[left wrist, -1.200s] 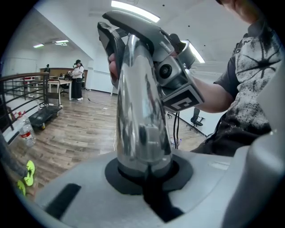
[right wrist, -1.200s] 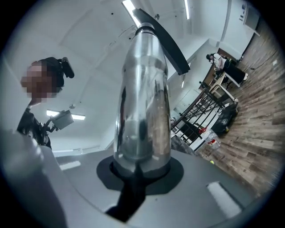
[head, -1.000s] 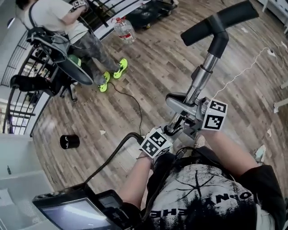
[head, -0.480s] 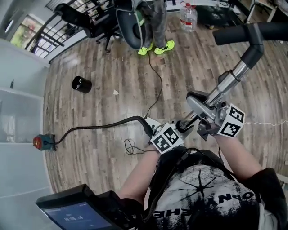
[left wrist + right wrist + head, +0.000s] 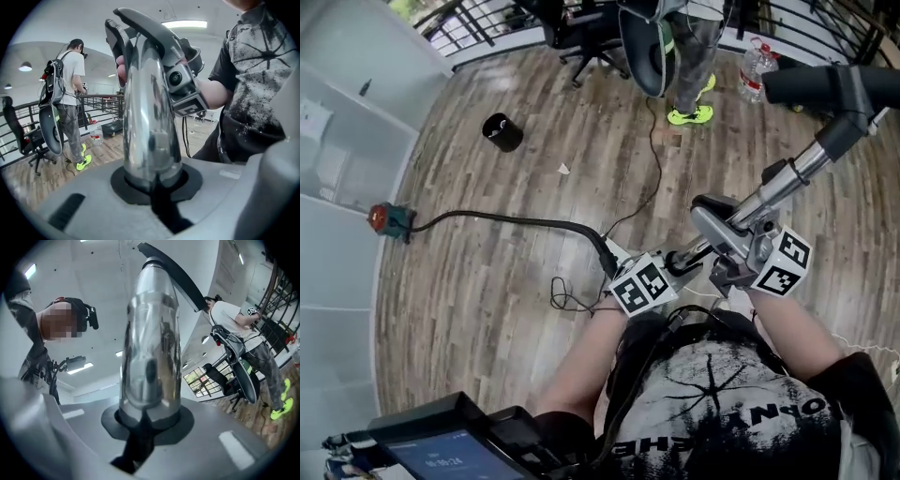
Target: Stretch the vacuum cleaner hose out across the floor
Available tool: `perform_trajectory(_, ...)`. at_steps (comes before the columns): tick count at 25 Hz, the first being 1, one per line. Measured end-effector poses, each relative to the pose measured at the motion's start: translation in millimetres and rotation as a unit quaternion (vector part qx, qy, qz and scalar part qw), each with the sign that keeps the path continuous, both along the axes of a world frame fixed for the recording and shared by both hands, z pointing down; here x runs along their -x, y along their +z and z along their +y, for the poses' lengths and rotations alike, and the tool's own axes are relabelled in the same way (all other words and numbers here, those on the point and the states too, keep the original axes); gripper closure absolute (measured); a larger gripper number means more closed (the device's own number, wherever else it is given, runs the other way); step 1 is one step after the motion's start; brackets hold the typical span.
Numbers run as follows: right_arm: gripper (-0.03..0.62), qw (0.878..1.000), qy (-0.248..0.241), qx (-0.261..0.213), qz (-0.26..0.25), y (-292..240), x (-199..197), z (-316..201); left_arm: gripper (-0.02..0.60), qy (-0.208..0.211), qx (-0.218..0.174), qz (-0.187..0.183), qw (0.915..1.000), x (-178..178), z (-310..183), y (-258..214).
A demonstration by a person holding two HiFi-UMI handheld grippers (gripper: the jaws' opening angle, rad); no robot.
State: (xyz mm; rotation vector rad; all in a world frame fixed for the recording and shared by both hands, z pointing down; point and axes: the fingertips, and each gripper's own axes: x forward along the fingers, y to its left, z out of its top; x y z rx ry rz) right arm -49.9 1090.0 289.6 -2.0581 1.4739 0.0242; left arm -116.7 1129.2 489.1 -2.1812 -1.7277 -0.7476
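Note:
The black vacuum hose lies along the wooden floor from the red and teal vacuum body at the left to my left gripper. From there a chrome wand rises to the right and ends in a black handle piece. My right gripper holds the wand just above the left one. In the left gripper view the jaws are shut round the chrome tube, with the right gripper above. In the right gripper view the jaws clamp the same tube.
Another person in neon green shoes stands at the back beside an office chair and a water bottle. A black cylinder and a thin cable lie on the floor. White wall units line the left side.
The view has swung round, so the vacuum body has come into sight at the left. The hose now lies longer and straighter. Both grippers still hold the wand, which is tilted further right.

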Motion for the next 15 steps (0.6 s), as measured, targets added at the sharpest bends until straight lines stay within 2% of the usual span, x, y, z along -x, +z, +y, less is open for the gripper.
perform_trajectory(4,0.534,0.998,-0.054,0.005,0.011,0,1,26,0.532,-0.045,-0.002,-0.003,0.9990,-6,33,0)
perform_trajectory(10,0.536,0.992,-0.123,0.010,0.032,-3,13,39,0.537,-0.130,-0.009,0.012,0.9915,-10,54,0)
perform_trajectory(15,0.536,0.989,-0.146,-0.004,0.030,-18,24,47,0.537,-0.158,-0.017,0.015,0.9872,-2,60,-12)
